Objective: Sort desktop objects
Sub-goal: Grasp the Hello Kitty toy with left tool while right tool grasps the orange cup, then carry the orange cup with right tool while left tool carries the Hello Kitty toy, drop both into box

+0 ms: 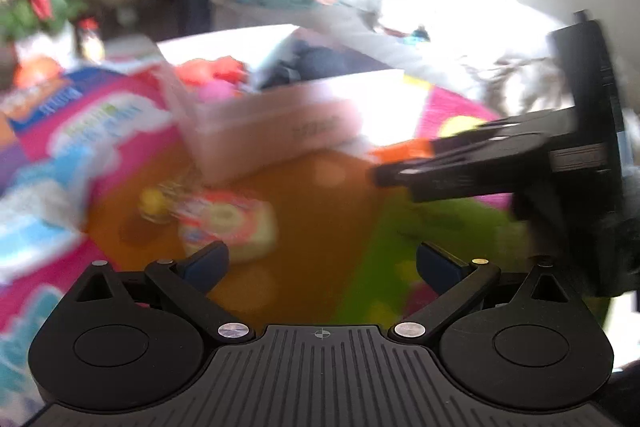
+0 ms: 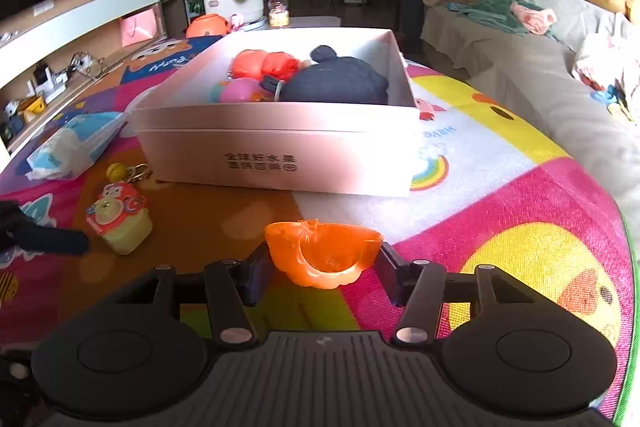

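Note:
My right gripper [image 2: 322, 267] is shut on an orange plastic bowl-shaped toy [image 2: 323, 253], held above the play mat short of the white cardboard box [image 2: 280, 163]. The box holds red, pink and dark toys. In the blurred left wrist view my left gripper [image 1: 318, 261] is open and empty above the mat, with a yellow and red toy keychain [image 1: 228, 223] just ahead of its left finger. The keychain also shows in the right wrist view [image 2: 120, 217]. The right gripper [image 1: 400, 165] reaches in from the right there, holding the orange toy [image 1: 404, 149].
A blue and white tissue pack [image 2: 76, 145] lies left of the box. A colourful play mat [image 2: 520, 211] covers the floor. A sofa [image 2: 532, 67] with clothes stands to the right. A flower pot [image 2: 234, 7] and a shelf unit [image 2: 60, 39] are at the back left.

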`<control>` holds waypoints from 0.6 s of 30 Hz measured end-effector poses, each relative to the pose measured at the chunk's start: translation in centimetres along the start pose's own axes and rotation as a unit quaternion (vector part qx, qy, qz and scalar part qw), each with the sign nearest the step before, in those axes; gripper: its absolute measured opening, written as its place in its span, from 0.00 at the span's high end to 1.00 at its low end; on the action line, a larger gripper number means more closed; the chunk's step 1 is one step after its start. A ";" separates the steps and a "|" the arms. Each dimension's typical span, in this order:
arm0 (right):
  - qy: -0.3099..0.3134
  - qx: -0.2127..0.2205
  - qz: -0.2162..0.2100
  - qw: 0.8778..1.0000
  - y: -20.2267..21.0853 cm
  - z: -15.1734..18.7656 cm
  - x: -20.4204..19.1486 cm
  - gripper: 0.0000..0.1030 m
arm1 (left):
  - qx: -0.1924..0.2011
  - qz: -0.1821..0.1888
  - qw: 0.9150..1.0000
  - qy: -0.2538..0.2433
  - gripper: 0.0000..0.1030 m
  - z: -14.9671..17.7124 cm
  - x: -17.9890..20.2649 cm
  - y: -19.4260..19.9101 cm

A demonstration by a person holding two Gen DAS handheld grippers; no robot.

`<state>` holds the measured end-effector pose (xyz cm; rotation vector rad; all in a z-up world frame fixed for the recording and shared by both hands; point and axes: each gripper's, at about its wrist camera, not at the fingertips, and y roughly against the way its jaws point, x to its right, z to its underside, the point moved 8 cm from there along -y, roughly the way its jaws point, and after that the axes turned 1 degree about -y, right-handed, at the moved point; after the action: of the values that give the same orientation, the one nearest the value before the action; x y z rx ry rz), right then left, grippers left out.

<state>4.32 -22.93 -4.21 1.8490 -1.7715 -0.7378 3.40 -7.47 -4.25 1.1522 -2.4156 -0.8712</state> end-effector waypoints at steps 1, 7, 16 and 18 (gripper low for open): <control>-0.001 0.002 0.001 1.000 0.0 0.0 -0.1 0.46 | -0.004 -0.027 1.000 0.000 0.00 0.0 -0.8 -0.4; 0.002 0.014 0.003 1.000 -0.2 0.2 -0.3 0.43 | -0.024 -0.068 0.996 0.044 0.01 -0.4 -3.6 -3.0; 0.016 0.010 0.006 1.000 0.1 0.3 -0.4 0.40 | -0.012 -0.099 0.995 0.020 0.41 -1.1 -2.7 -2.6; 0.019 0.007 0.002 1.000 0.2 0.2 -0.6 0.48 | -0.011 -0.104 0.994 0.013 0.41 -0.7 -2.5 -1.7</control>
<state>3.97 -22.35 -4.20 1.8561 -1.7611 -0.6851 6.30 -6.66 -4.85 1.4161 -2.2883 -0.9340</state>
